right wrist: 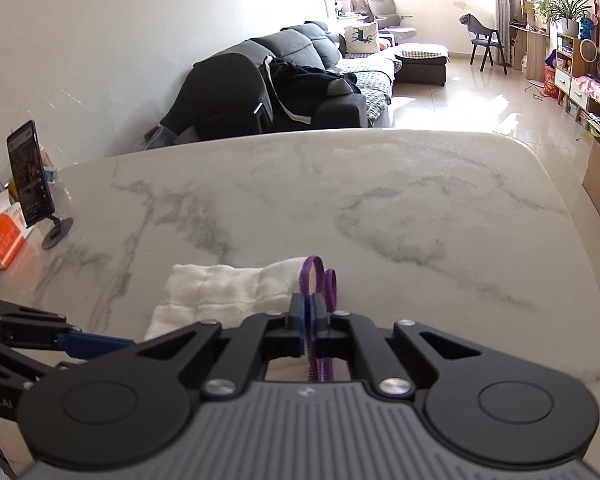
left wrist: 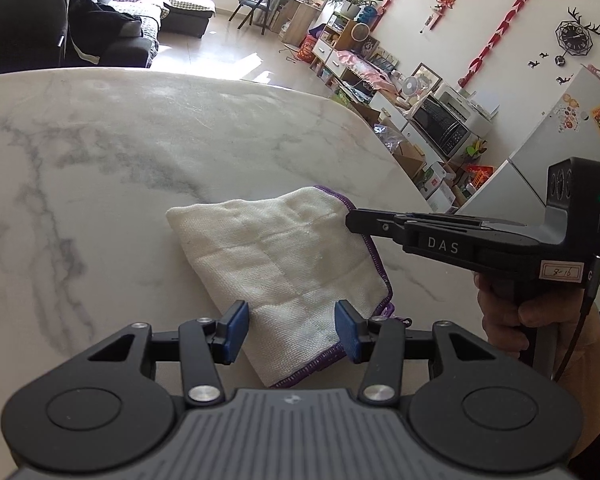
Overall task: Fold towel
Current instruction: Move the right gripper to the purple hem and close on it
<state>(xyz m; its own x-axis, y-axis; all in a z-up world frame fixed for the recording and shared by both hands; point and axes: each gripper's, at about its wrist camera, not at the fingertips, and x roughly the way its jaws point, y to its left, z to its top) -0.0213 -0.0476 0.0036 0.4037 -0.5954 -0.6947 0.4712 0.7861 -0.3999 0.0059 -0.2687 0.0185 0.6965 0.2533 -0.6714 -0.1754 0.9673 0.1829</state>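
Towel (left wrist: 284,276) lies lower middle on marble table (left wrist: 120,152), already doubled. Right gripper (right wrist: 310,312) pinched tight on purple edge. Left gripper (left wrist: 292,330) half open, empty, over near edge. Next: grab there, lift both, fold over.

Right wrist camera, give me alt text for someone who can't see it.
The right gripper is shut on the purple-trimmed edge of a folded white towel lying on a marble table. The left gripper's fingers reach in from the lower left. A phone on a stand sits at the table's left.
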